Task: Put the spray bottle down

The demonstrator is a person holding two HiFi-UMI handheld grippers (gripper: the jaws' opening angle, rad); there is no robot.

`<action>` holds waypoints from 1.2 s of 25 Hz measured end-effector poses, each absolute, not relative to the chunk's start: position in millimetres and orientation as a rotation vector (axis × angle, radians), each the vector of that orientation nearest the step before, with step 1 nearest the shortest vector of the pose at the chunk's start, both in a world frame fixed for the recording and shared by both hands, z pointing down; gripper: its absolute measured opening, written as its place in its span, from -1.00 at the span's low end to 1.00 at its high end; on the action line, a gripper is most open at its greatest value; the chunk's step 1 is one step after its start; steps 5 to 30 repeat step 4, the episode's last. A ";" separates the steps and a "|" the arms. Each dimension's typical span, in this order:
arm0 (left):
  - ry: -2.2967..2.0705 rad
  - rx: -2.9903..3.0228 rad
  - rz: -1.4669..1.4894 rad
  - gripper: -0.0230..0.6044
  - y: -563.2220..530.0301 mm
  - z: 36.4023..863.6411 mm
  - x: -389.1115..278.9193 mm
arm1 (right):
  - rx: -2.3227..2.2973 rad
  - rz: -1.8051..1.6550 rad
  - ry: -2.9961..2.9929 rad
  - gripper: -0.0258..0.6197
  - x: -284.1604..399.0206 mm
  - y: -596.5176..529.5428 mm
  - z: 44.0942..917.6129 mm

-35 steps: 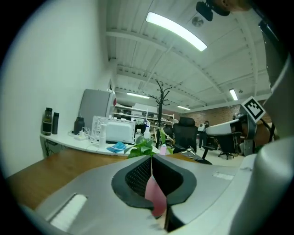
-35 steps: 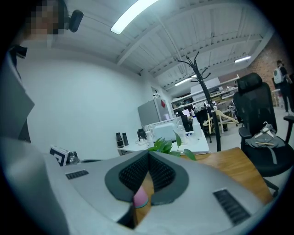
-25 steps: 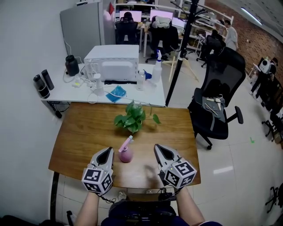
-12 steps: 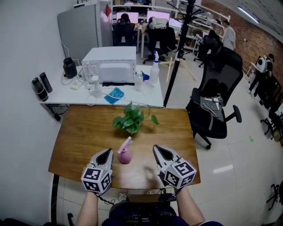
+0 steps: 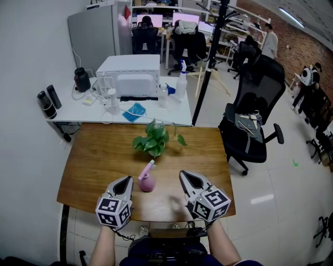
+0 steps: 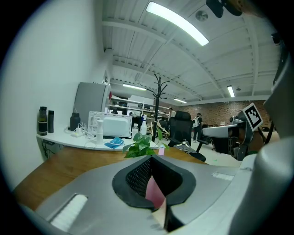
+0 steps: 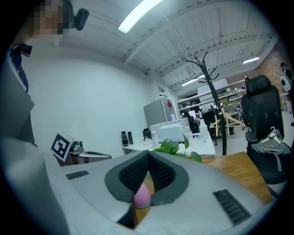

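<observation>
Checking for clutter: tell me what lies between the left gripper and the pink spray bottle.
Only a short strip of bare wooden table separates the left gripper from the spray bottle; the head view shows it.

- I can read no words, brand names or numbers anywhere.
- The left cube (image 5: 113,212), on my left gripper (image 5: 125,181), bears only black-and-white square patterns, no letters or digits.
- The right cube (image 5: 210,203), on my right gripper (image 5: 184,175), bears the same kind of pattern and nothing to read.
- A red patch (image 5: 127,11) hangs on the side of the grey cabinet (image 5: 93,34); it is too small for me to tell whether there is print on it.
- The white appliance (image 5: 130,75) on the far desk shows no label that I can make out.
- The lit screens (image 5: 154,18) at the back are only a pink glow.
</observation>
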State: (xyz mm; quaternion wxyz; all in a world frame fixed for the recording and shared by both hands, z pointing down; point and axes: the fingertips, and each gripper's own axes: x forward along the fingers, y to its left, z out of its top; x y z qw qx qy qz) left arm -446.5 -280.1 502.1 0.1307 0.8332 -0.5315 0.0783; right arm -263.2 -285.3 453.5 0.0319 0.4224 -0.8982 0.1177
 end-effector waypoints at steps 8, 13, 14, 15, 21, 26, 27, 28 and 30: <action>-1.533 2.416 0.238 -0.91 -278.6 505.5 -445.8 | 1.296 0.363 -2.768 -0.91 -265.4 -285.1 452.6; -1.533 2.416 0.238 -0.91 -278.6 505.5 -445.8 | 1.296 0.363 -2.768 -0.91 -265.4 -285.1 452.6; -1.533 2.416 0.238 -0.91 -278.6 505.5 -445.8 | 1.296 0.363 -2.768 -0.91 -265.4 -285.1 452.6; -1.533 2.416 0.238 -0.91 -278.6 505.5 -445.8 | 1.296 0.363 -2.768 -0.91 -265.4 -285.1 452.6; -1.533 2.416 0.238 -0.91 -278.6 505.5 -445.8 | 1.296 0.363 -2.768 -0.91 -265.4 -285.1 452.6; -1.533 2.416 0.238 -0.91 -278.6 505.5 -445.8 | 1.296 0.363 -2.768 -0.91 -265.4 -285.1 452.6; -1.533 2.416 0.238 -0.91 -278.6 505.5 -445.8 | 1.296 0.363 -2.768 -0.91 -265.4 -285.1 452.6; -1.533 2.416 0.238 -0.91 -278.6 505.5 -445.8 | 1.296 0.363 -2.768 -0.91 -265.4 -285.1 452.6; -1.533 2.416 0.238 -0.91 -278.6 505.5 -445.8 | 1.296 0.363 -2.768 -0.91 -265.4 -285.1 452.6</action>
